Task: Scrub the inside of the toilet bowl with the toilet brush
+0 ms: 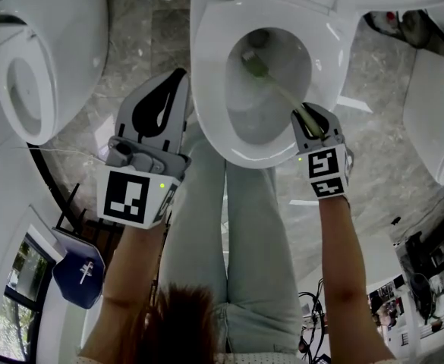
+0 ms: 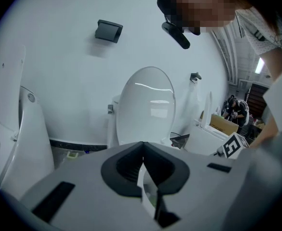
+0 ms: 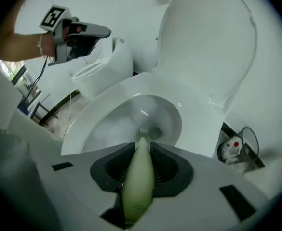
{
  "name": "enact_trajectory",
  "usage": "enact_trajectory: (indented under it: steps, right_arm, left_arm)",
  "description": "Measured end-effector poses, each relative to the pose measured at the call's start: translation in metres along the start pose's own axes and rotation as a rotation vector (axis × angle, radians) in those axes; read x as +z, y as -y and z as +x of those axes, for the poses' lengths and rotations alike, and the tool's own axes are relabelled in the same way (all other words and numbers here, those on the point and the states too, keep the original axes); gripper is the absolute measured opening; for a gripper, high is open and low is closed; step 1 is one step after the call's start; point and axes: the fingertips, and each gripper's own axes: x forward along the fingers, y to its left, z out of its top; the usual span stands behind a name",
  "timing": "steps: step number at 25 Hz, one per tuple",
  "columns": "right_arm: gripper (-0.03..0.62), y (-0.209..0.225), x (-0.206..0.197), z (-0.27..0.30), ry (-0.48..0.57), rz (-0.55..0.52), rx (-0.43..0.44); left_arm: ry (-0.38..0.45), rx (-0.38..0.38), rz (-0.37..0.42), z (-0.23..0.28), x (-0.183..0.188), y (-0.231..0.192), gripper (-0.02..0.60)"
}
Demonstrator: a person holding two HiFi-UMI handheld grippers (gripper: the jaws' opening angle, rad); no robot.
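- While our right gripper (image 1: 310, 120) pinches the toilet brush (image 1: 278, 89) by its pale green handle (image 3: 138, 177), jaws clamped on either side of the shaft, the brush runs straight out from between the jaws toward the upper left of the head view.
- Its long axis slants down into the toilet bowl (image 1: 206, 97). The bristle head (image 1: 256, 65) lies near the drain opening (image 1: 262, 40), well inside the rim; we cannot tell whether it touches the porcelain.
- We judge the coming stroke turns on that line: sweeping along the handle's axis should carry the head over the inner wall.
- Our left gripper (image 1: 172, 89) hangs just outside the bowl's left rim, jaws pressed together on nothing, farther from the brush than the right.
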Motion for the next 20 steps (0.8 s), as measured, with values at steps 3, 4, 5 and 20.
enact_trajectory:
  steps: [3,4,5,20]
  right_arm:
    - [0.095,0.007,-0.007,-0.001,0.040,0.198,-0.012]
    - [0.095,0.008,-0.007,-0.001,0.054,0.241,-0.014]
    - [0.095,0.009,-0.007,-0.001,0.067,0.267,-0.015]
    - [0.109,0.019,0.037,-0.001,0.321,0.657,0.018]
  left_arm:
    - [-0.020,-0.019,0.001,0.000,-0.004,0.007,0.005]
    - [-0.022,-0.020,0.001,0.000,-0.004,0.008,0.005]
    - [-0.023,-0.021,0.001,0.000,-0.005,0.009,0.005]
    - [0.000,-0.018,0.023,0.000,-0.001,0.015,0.004]
